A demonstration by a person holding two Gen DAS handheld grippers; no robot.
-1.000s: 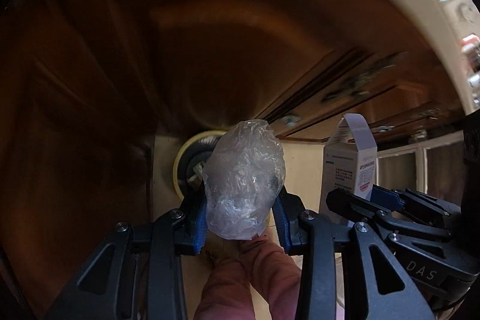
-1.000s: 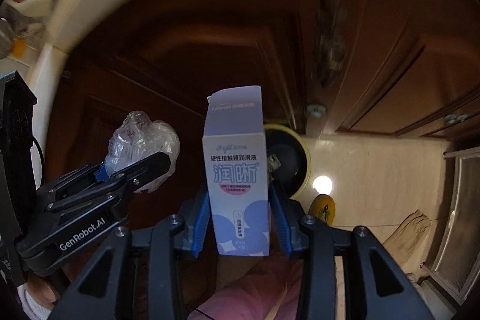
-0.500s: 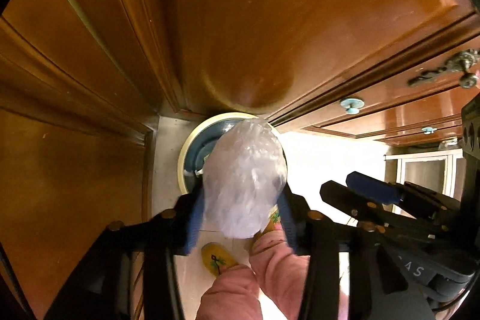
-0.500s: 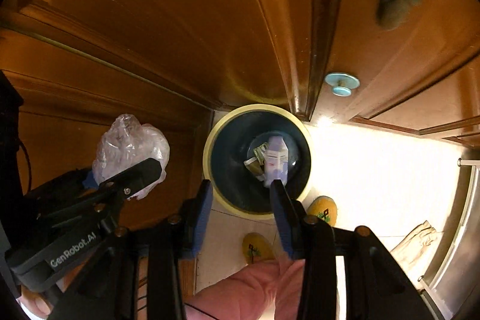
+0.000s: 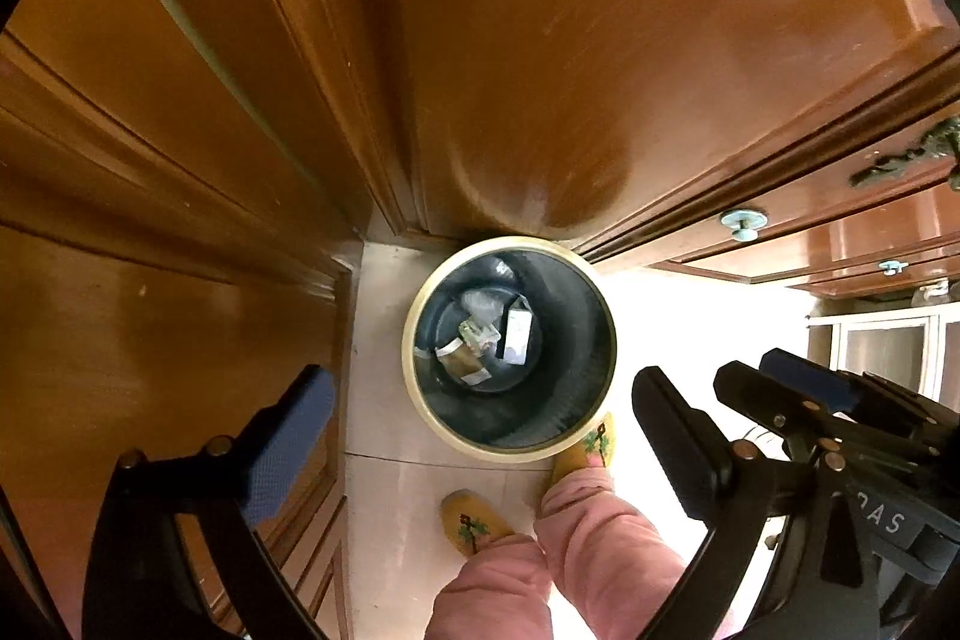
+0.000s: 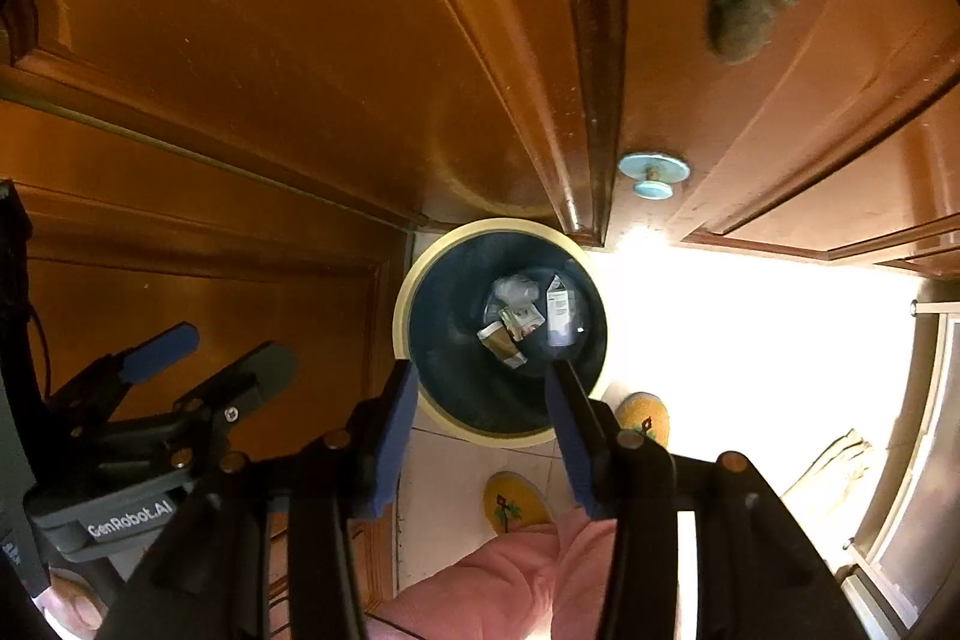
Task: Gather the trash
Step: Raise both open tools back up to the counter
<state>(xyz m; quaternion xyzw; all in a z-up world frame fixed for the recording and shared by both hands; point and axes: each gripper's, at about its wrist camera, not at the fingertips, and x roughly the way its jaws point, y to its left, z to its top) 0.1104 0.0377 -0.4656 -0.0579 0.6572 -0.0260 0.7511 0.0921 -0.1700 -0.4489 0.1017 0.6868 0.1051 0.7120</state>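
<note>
A round dark trash bin with a cream rim (image 5: 420,400) (image 6: 403,298) stands on the floor below both grippers. At its bottom lie the white carton (image 5: 517,334) (image 6: 559,309), the clear crumpled plastic (image 5: 485,303) (image 6: 513,287) and other scraps. My left gripper (image 5: 480,430) is open wide and empty above the bin. My right gripper (image 6: 483,418) is open and empty above the bin; it also shows at the right of the left wrist view (image 5: 792,388). The left gripper shows at the left of the right wrist view (image 6: 210,358).
Brown wooden cabinet doors (image 5: 570,40) (image 6: 300,40) with pale blue knobs (image 6: 654,172) rise behind the bin. The person's pink trousers (image 5: 540,550) and yellow slippers (image 5: 474,523) (image 6: 516,505) stand on the pale tiled floor just in front of the bin.
Both grippers tilted down over the bin. The right one let go of the carton, then the left one opened and let go of the plastic. Both pieces now lie in the bin.
</note>
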